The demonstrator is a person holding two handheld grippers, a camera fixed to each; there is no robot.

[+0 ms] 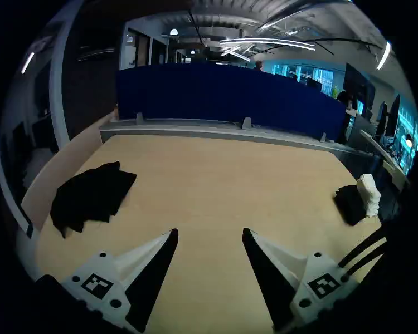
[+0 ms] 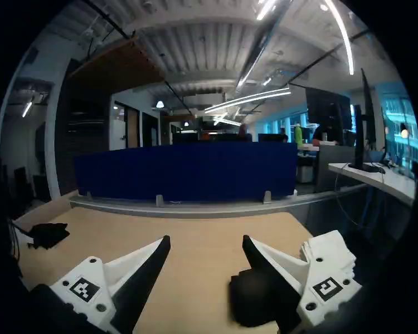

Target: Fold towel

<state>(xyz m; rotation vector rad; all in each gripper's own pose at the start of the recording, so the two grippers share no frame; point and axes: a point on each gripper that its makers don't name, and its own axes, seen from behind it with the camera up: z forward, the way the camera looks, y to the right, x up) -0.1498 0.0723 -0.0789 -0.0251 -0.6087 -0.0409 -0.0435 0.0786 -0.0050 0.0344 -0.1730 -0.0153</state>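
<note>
The left gripper (image 1: pixel 209 232) is hanging open above the near part of the table (image 1: pixel 220 172), its two fingers spread wide with only bare tabletop showing between them. In the left gripper view a black towel (image 1: pixel 92 196) is lying crumpled and unfolded on the table's left side, close to the left edge and well apart from the gripper. On the far right side of the table, near the corner, a folded black pile (image 1: pixel 351 205) is sitting with a folded white pile (image 1: pixel 369 195) touching it on the side nearer the table's edge.

The right gripper (image 2: pixel 205 240) is also standing open, with nothing held between its fingers. It is hovering low over the right side of the table. In the right gripper view the folded black pile is lying just beside and partly behind its right finger, and the white pile is showing just beyond that same finger. Whether the finger is touching either pile cannot be told. In this view the crumpled black towel is showing small, far off at the left edge of the table.

A blue partition (image 2: pixel 186 170) is running along the far side of the table on a grey rail. Long strip lights (image 2: pixel 248 99) are glowing on the ceiling behind it.
</note>
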